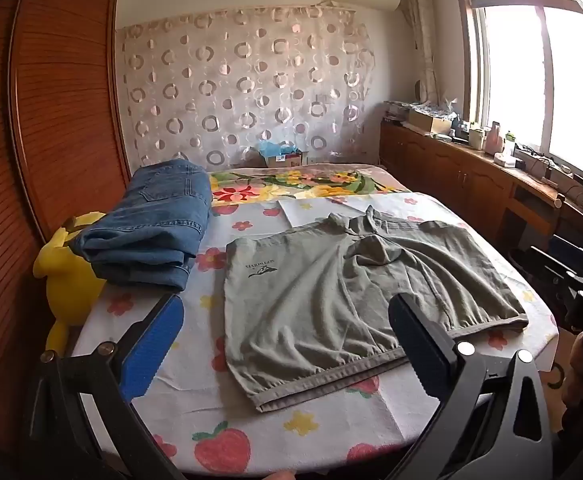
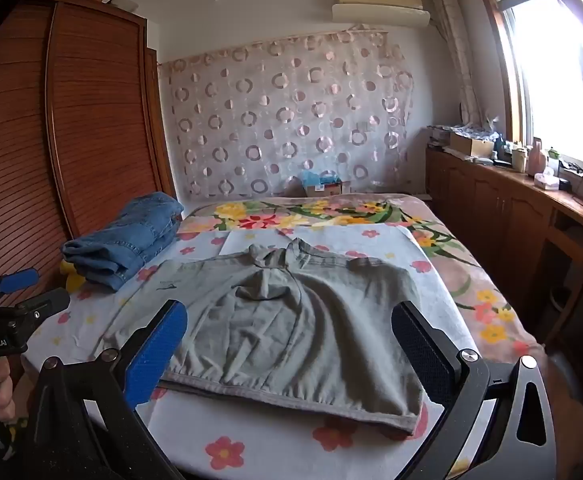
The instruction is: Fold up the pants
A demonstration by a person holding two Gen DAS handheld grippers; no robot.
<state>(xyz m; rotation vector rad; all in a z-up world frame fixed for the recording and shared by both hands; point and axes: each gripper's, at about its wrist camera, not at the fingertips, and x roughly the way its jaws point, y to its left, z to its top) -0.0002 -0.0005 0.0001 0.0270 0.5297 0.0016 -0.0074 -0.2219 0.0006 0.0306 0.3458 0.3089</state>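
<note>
Grey-green pants (image 1: 355, 292) lie flat on the bed (image 1: 315, 436), so the left gripper (image 1: 287, 344) and right gripper (image 2: 291, 348), both spread and empty, should pinch opposite waistband corners evenly

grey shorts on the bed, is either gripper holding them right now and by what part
Nothing is held. The left gripper and right gripper are both open above the bed, and the grey shorts lie flat, untouched.
</note>
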